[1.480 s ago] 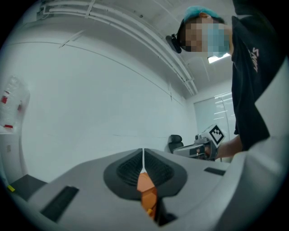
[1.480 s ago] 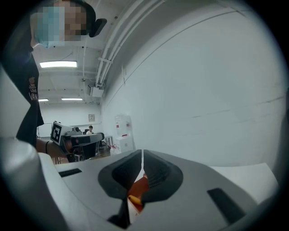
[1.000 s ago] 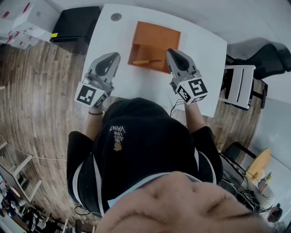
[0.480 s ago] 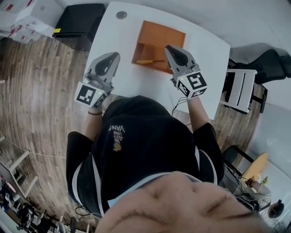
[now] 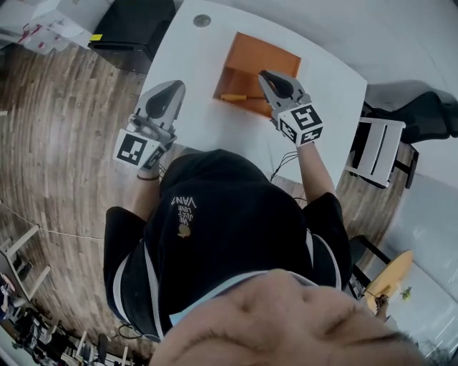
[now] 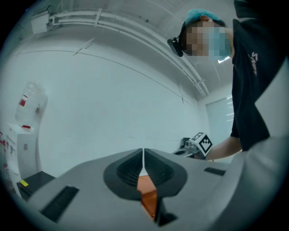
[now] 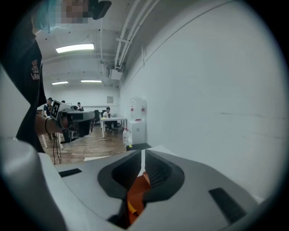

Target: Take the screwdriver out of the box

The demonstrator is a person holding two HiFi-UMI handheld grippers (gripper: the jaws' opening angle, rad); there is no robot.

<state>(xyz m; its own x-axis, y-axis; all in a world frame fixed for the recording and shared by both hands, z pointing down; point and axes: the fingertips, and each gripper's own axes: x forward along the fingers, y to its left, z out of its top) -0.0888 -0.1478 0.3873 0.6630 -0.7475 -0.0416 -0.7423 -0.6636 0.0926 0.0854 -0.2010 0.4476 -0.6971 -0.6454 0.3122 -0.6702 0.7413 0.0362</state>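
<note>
An open orange box [image 5: 261, 58] lies on the white table [image 5: 207, 132]. In it, along its near wall, rests the screwdriver [image 5: 237, 97] with a yellow handle. My right gripper [image 5: 264, 74] is shut and empty, its tips over the box's near right part, just right of the screwdriver's shaft. In the right gripper view the right gripper [image 7: 142, 159] has its jaws closed, with the box [image 7: 139, 188] and a bit of yellow handle [image 7: 131, 208] below them. My left gripper [image 5: 175, 85] hovers left of the box, also shut and empty. Below the left gripper [image 6: 143, 155], the box [image 6: 147, 191] shows.
A black cabinet [image 5: 134, 30] stands past the table's far left corner. A round grommet [image 5: 202, 21] sits in the tabletop behind the box. A white chair [image 5: 378, 149] stands right of the table. Wooden floor [image 5: 64, 143] lies to the left.
My right gripper has dipped and moved farther over the box toward the screwdriver. The left gripper has drifted slightly left, away from the box. Both stay shut.
</note>
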